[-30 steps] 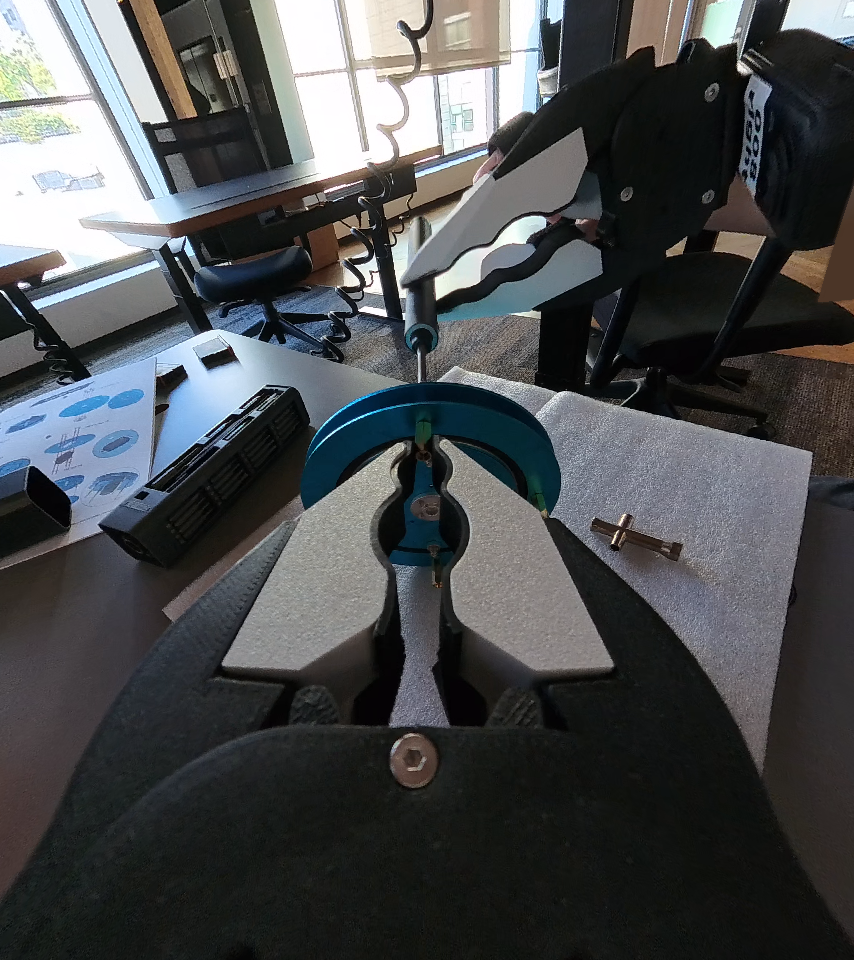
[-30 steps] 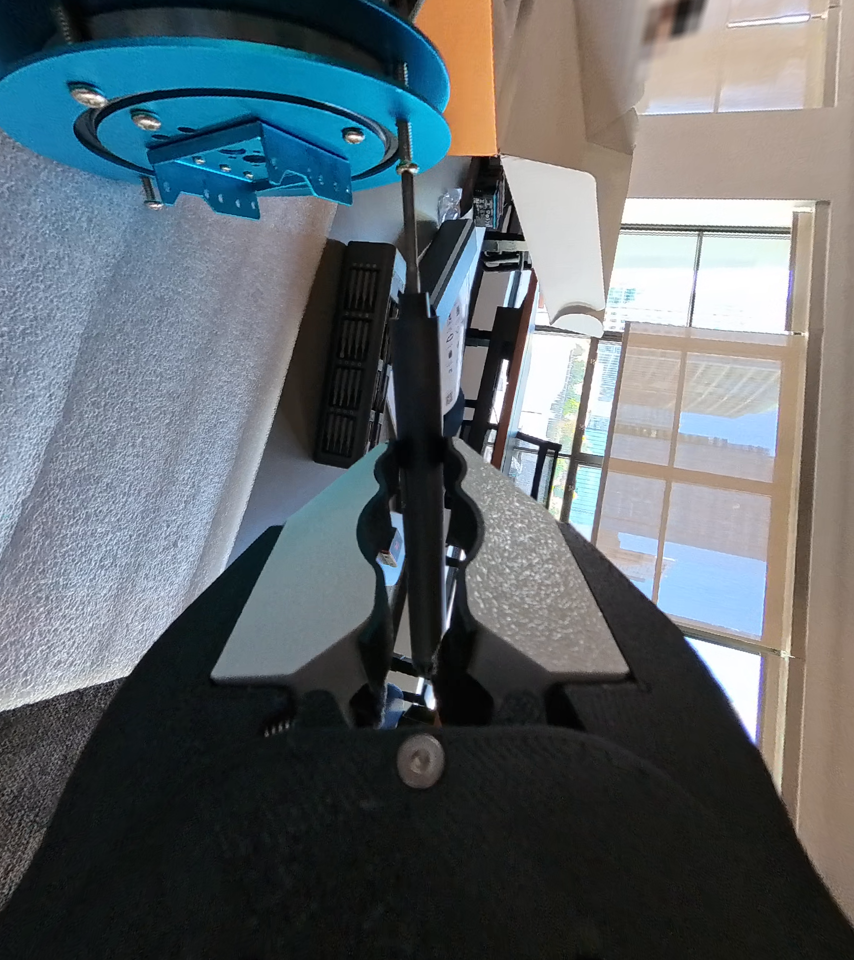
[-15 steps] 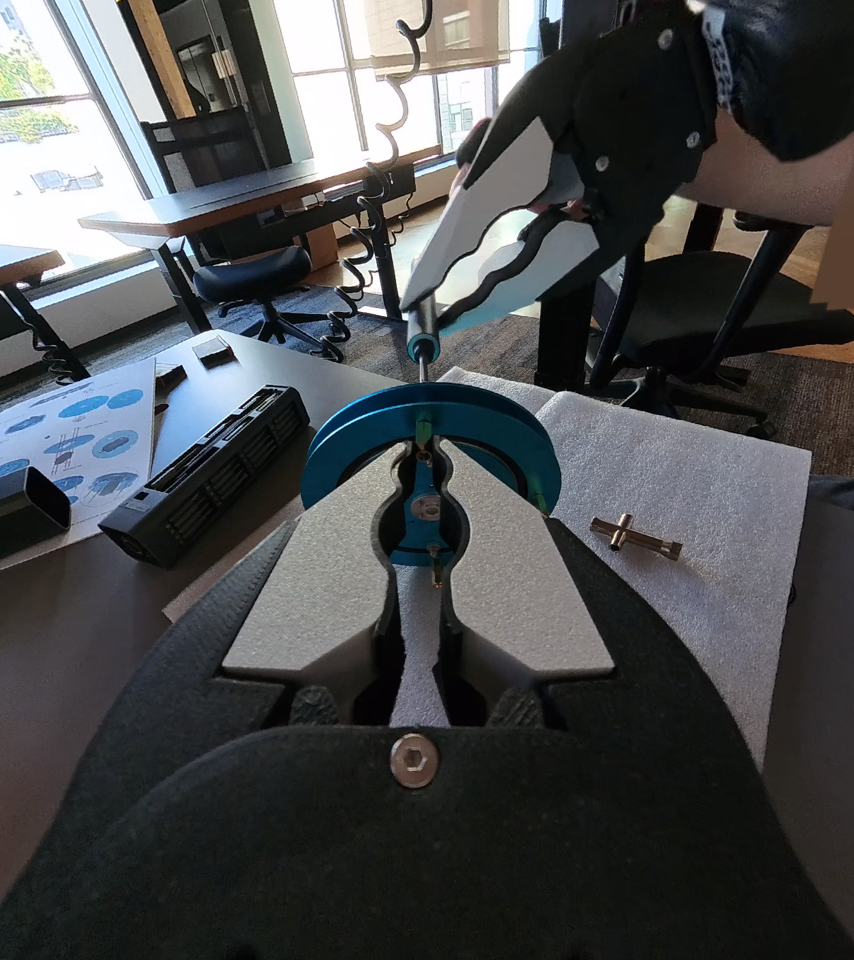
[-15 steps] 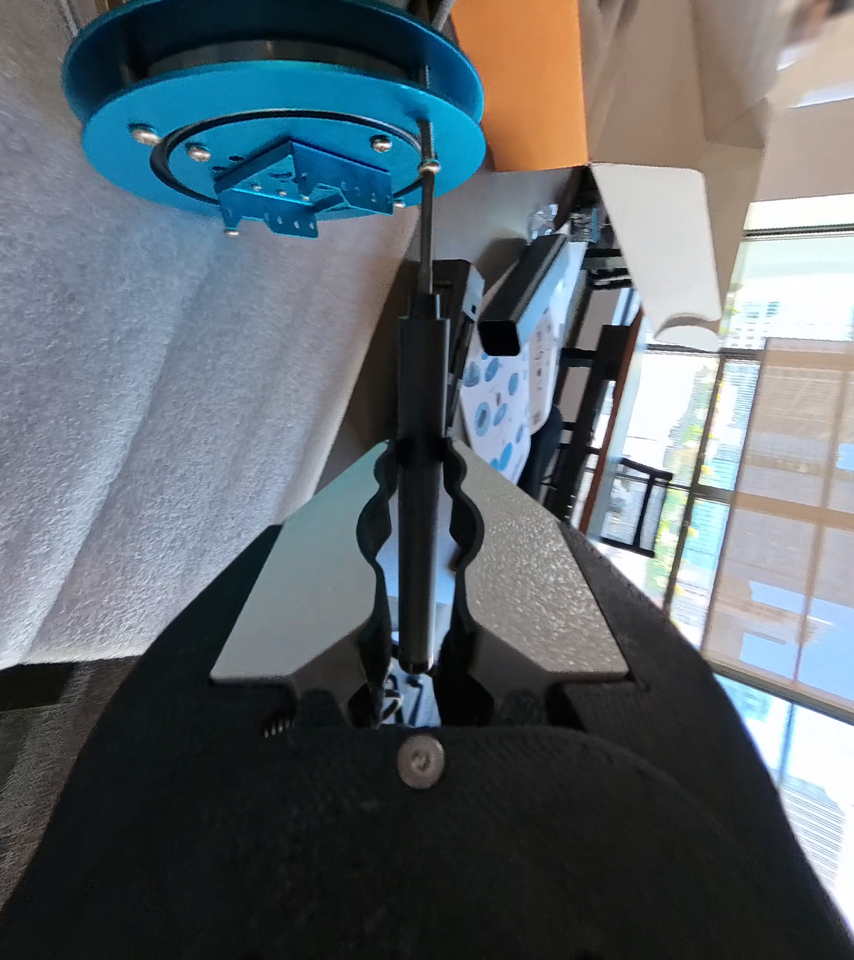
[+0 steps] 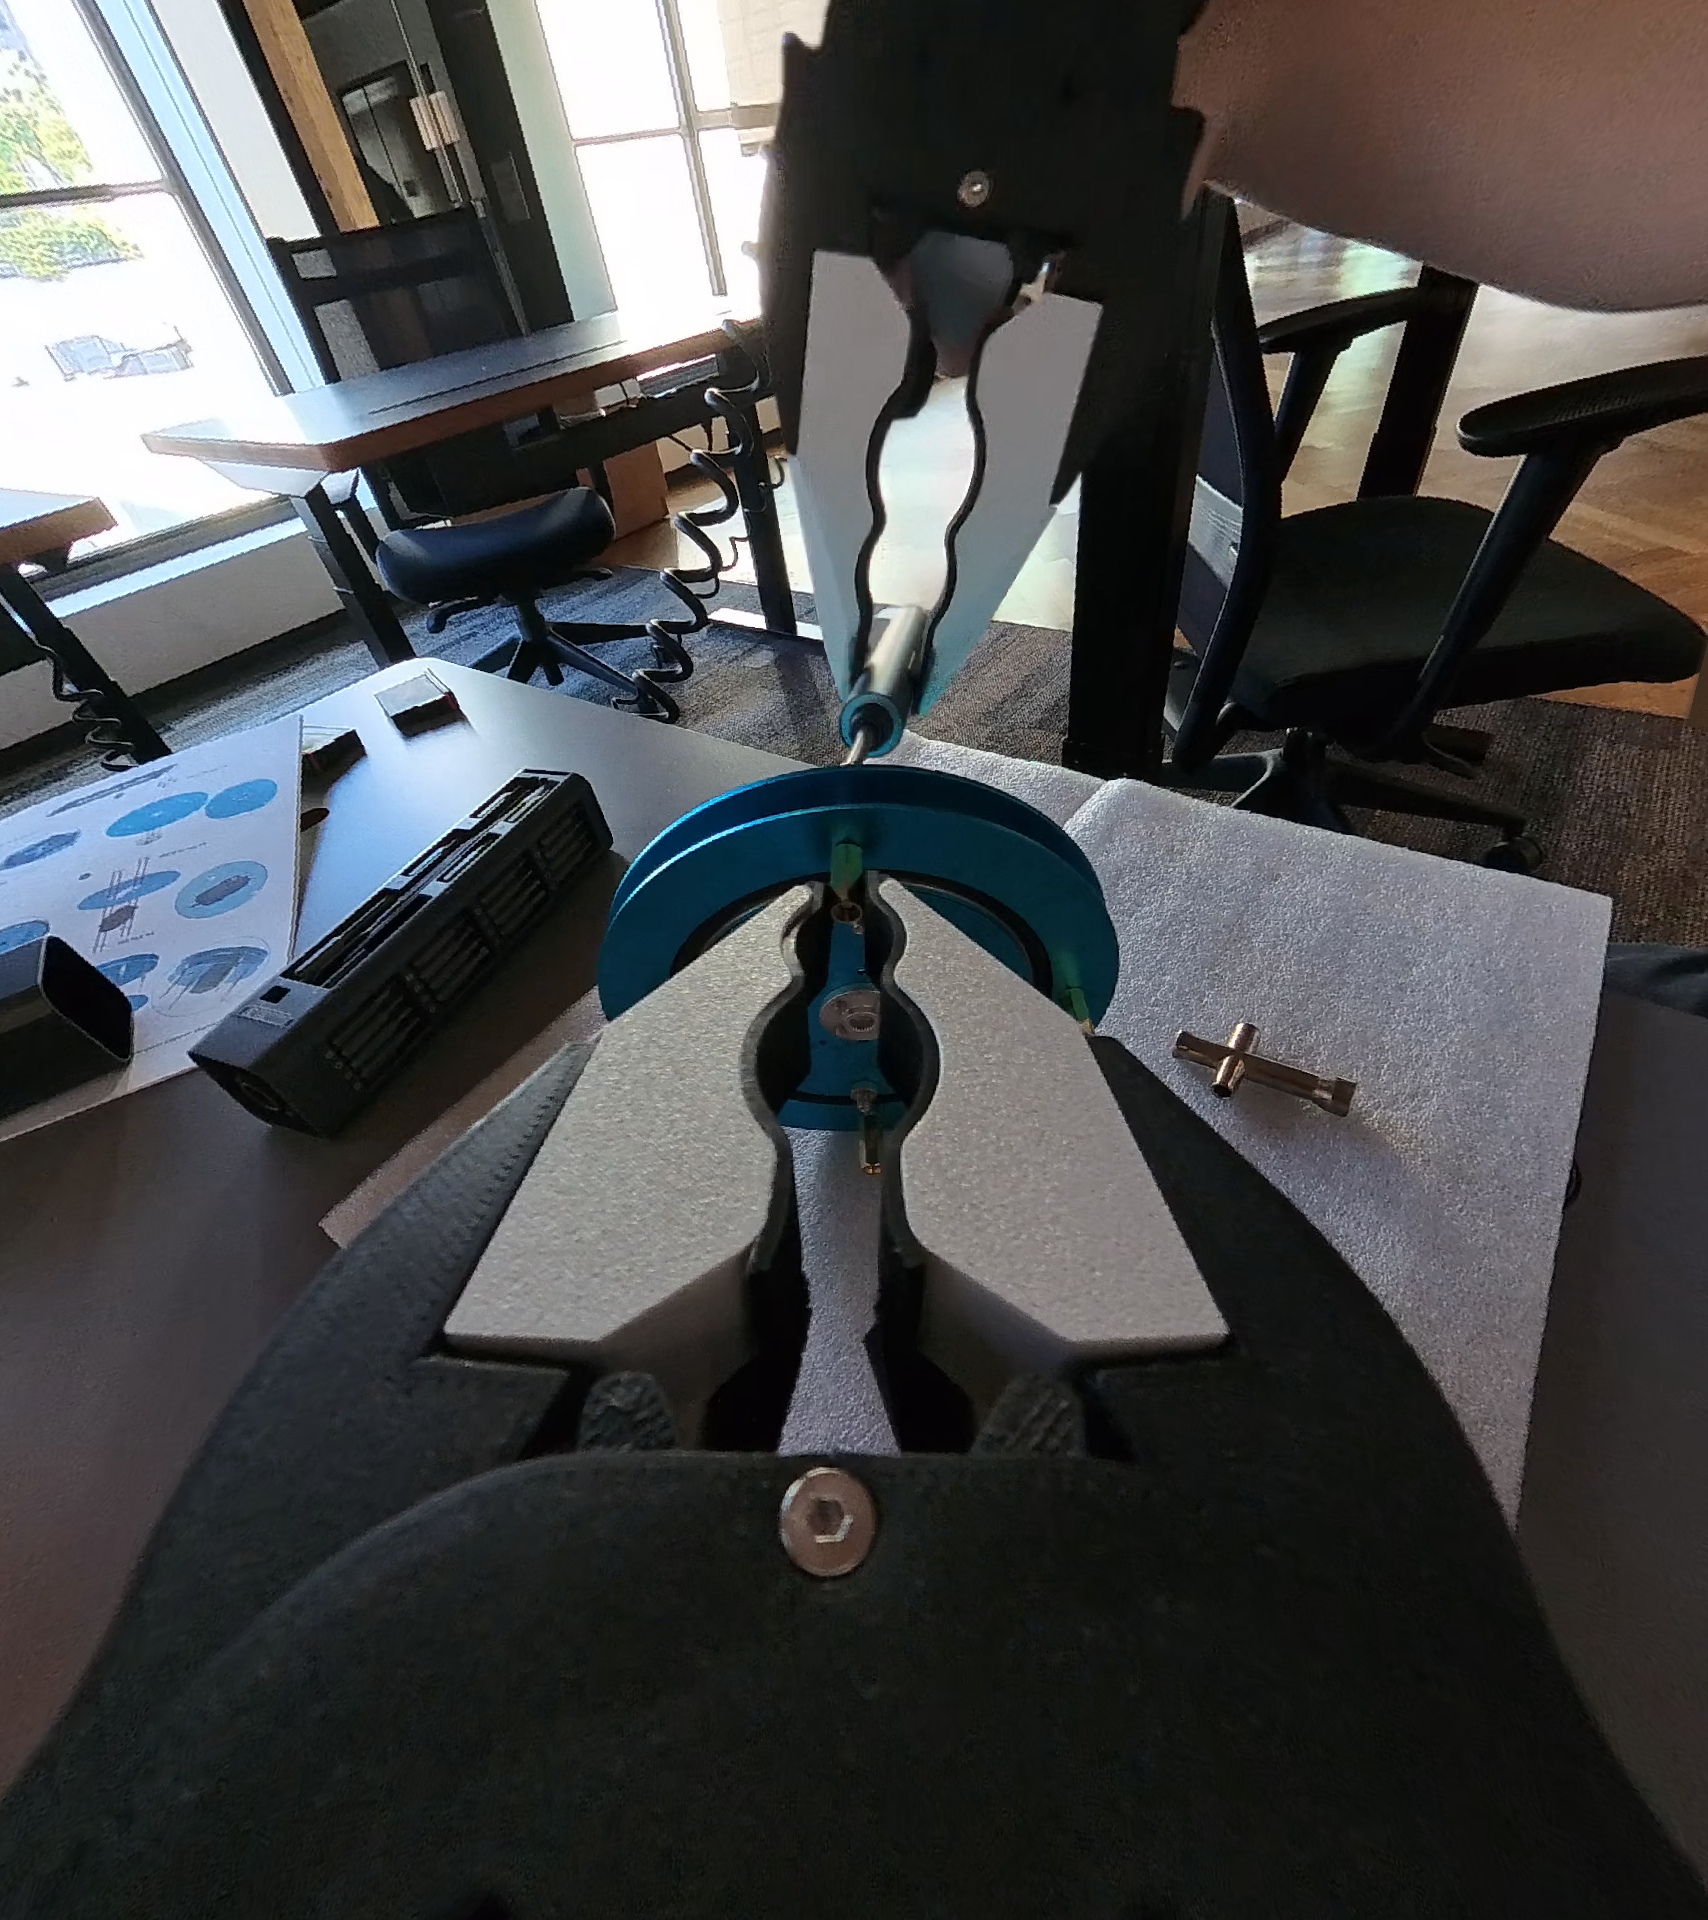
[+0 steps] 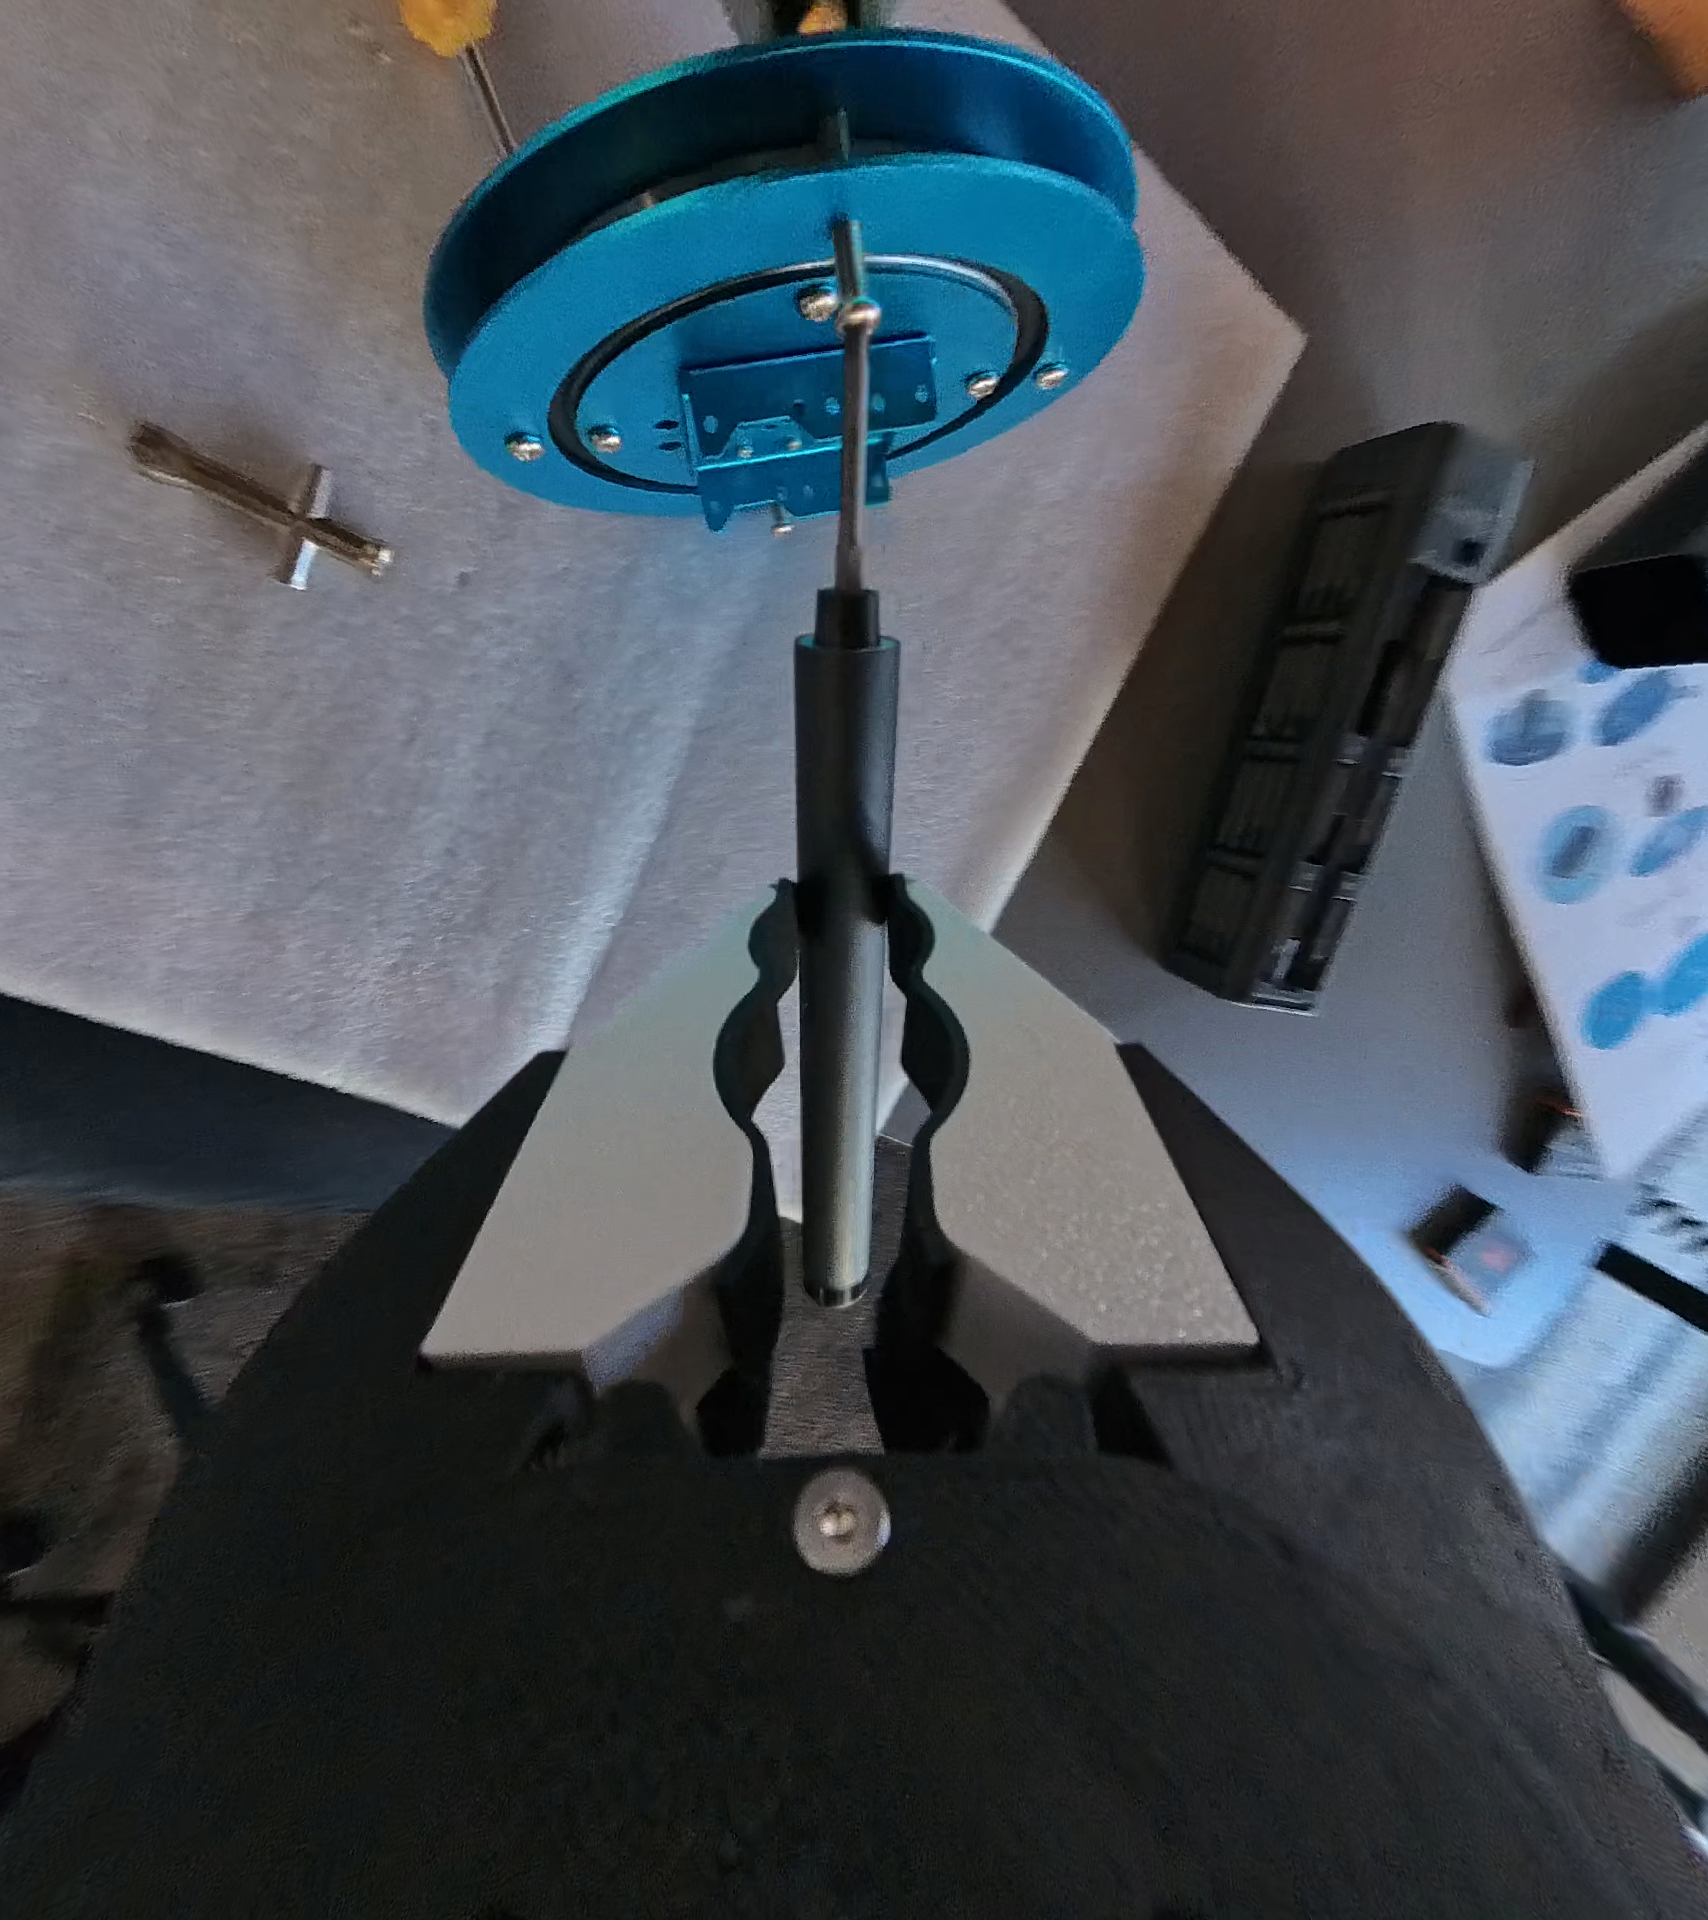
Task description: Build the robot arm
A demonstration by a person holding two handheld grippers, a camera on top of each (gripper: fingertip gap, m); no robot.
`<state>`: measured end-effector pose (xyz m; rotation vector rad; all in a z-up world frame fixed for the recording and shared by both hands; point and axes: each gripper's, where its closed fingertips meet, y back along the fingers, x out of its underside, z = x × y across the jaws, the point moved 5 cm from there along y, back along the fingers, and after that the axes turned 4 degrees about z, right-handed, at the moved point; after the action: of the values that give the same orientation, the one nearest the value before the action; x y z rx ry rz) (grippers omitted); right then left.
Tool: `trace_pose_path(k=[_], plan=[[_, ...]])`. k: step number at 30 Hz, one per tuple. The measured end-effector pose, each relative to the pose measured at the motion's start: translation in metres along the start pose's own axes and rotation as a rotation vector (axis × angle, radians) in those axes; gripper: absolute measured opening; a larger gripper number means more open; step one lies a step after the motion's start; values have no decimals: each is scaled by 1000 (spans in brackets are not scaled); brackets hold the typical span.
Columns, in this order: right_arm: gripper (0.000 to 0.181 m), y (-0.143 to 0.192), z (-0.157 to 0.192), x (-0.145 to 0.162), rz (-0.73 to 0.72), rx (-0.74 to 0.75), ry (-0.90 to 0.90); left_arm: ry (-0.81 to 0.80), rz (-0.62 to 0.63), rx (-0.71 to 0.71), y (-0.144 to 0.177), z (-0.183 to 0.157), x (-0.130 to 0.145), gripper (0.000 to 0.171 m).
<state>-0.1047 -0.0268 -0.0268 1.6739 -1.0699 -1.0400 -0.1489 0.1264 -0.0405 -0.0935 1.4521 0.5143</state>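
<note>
One blue disc assembly (image 5: 855,883) stands on edge on white foam pad (image 5: 1349,987), pinched by left gripper (image 5: 845,904); right gripper (image 6: 839,894) clamps 1 screwdriver (image 6: 842,831), tip at a rim screw; 1 cross wrench (image 5: 1263,1065) nearby; 1 black bit case (image 5: 414,945) w/ 1 instruction sheet (image 5: 102,862) beside.

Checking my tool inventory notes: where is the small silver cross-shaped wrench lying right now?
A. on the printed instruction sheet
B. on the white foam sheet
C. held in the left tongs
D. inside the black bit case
B: the cross-shaped wrench lies flat on the white foam sheet, beside the blue wheel assembly and apart from both tongs.
</note>
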Motion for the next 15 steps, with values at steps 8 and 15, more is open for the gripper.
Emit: trace_pose_path(k=[8,15], plan=[[15,-17,-3,2,-65,-258,-82,0,2,6,-1,0,0,4],[15,-29,-1,2,-126,-305,-75,-7,16,35,-3,2,-2,4]])
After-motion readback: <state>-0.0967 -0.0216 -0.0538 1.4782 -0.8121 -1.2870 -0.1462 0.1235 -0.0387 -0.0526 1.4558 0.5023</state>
